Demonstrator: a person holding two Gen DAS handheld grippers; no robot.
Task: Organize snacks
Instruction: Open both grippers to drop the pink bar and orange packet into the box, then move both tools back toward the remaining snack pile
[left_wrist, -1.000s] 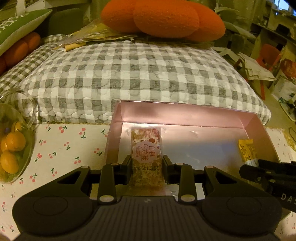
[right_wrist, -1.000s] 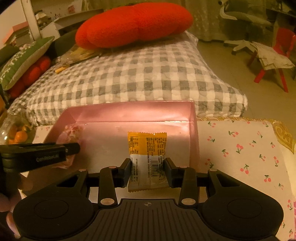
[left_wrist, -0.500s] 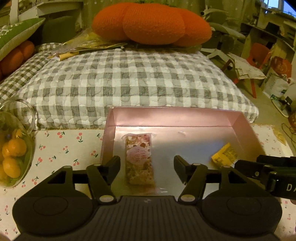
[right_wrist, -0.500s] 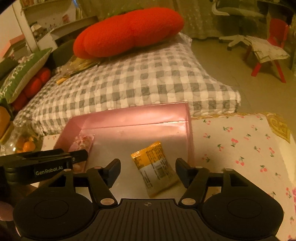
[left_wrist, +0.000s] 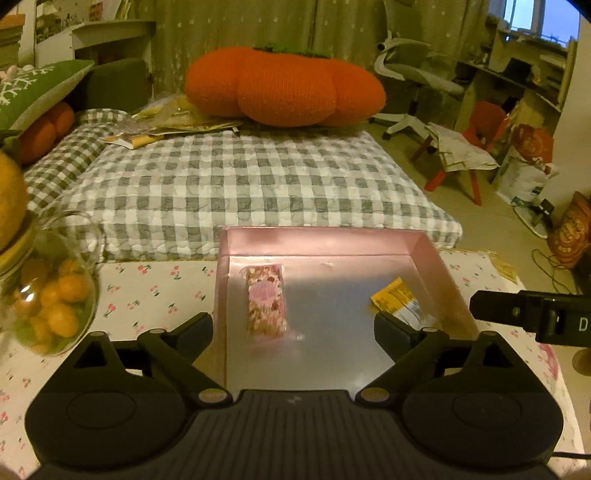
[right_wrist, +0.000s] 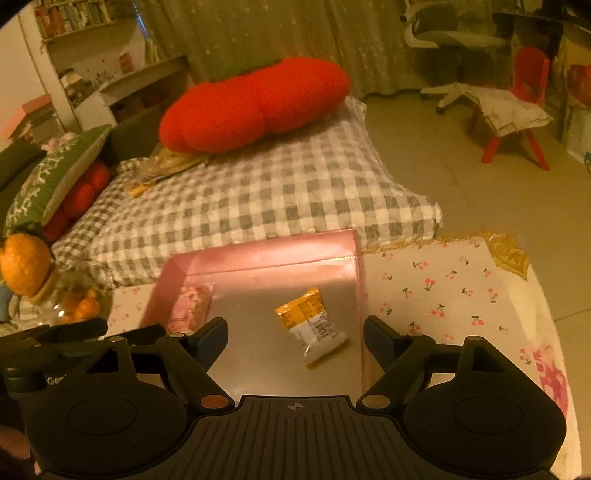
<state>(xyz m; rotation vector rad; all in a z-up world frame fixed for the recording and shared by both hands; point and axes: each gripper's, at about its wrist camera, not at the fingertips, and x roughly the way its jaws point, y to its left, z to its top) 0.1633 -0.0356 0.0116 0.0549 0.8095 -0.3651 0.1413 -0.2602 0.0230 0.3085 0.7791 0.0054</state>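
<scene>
1. Left wrist view shows the left claw (left_wrist: 293, 328) spread wide above a pink tray (left_wrist: 317, 242); its jaws have just been opening and they touch nothing.
2. A pink snack bar (left_wrist: 266, 301) lies flat on the tray floor, in the left part, with its long side pointing to the far wall; it is between the two fingers in the picture but free of them.
3. A yellow snack packet (left_wrist: 397, 301) lies tilted in the right part of the same tray, well apart from the bar.
4. In the right wrist view the right claw (right_wrist: 295, 334) is also spread, its jaws have just been opening, and the yellow packet (right_wrist: 312, 325) lies loose on the tray (right_wrist: 258, 251) between the fingers.
5. The tray stands on a surface with a cherry-print cloth (right_wrist: 443, 295).
6. A glass jar with small oranges (left_wrist: 55, 299) stands on the cloth to the left of the tray.
7. Behind the surface there is a checked cushion (left_wrist: 251, 184) with an orange pillow (left_wrist: 284, 88) on it.
</scene>
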